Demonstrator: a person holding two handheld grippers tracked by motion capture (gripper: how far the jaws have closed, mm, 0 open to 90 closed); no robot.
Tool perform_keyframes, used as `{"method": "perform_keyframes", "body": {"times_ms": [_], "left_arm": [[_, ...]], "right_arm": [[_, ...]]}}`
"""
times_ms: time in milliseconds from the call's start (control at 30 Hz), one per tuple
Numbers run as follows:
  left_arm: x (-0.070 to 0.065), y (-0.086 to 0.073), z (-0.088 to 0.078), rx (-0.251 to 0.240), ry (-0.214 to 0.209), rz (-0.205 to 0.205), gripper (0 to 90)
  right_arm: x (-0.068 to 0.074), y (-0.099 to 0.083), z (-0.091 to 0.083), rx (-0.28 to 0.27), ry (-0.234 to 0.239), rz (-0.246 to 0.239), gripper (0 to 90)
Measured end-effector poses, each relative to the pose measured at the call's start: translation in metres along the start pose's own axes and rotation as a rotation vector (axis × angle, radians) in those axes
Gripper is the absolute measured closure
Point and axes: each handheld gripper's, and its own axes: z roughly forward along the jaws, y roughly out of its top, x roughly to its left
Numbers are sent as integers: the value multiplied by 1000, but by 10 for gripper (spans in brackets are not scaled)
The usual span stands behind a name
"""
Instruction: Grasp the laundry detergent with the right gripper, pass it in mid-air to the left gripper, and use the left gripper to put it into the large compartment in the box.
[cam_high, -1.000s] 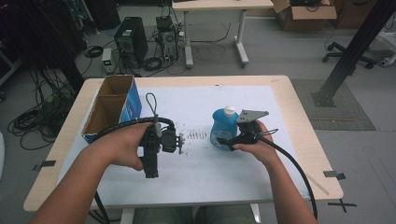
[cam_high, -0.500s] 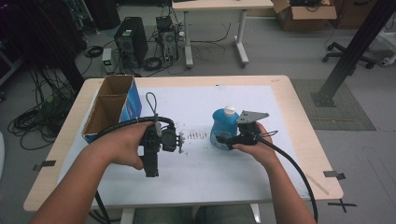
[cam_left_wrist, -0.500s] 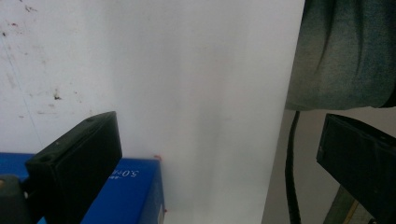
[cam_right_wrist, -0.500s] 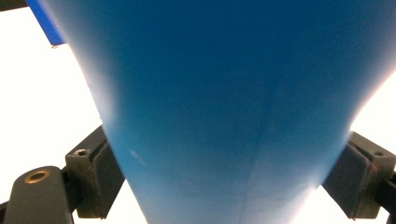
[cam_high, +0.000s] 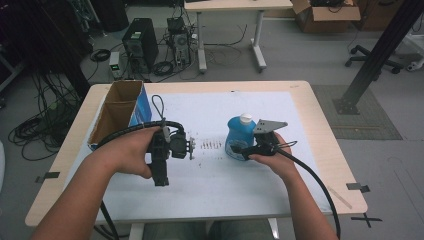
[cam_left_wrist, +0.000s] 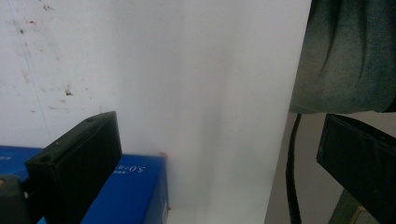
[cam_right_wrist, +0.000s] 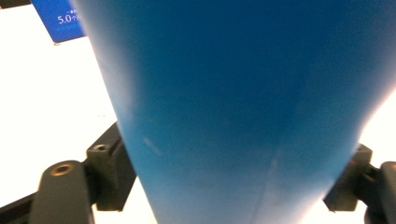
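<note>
A blue bottle (cam_high: 239, 136) with a white cap stands upright on the white sheet, right of the middle. My right gripper (cam_high: 241, 149) reaches it from the near right. Its jaws have just been closing with the bottle between them. In the right gripper view the blue bottle (cam_right_wrist: 243, 93) spans the whole gap of the right gripper (cam_right_wrist: 229, 186), and both pads sit against its sides. My left gripper (cam_high: 161, 172) is held above the sheet left of the middle. In its own view the left gripper (cam_left_wrist: 219, 163) stands open with nothing between the jaws.
An open cardboard box (cam_high: 117, 112) with a blue side stands at the table's back left; its blue side (cam_left_wrist: 135, 191) also shows low in the left gripper view. Small dark marks (cam_high: 210, 146) dot the white sheet (cam_high: 225, 185). Computers and cables lie on the floor behind.
The right gripper's jaws have drawn in onto the bottle. Both hands and the bottle have stayed in place.
</note>
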Motion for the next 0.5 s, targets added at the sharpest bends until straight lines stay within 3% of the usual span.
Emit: {"method": "perform_keyframes", "body": {"times_ms": [500], "left_arm": [[0, 3, 1, 2, -4, 3, 4]], "right_arm": [[0, -4, 0, -20, 7, -14, 379]]}}
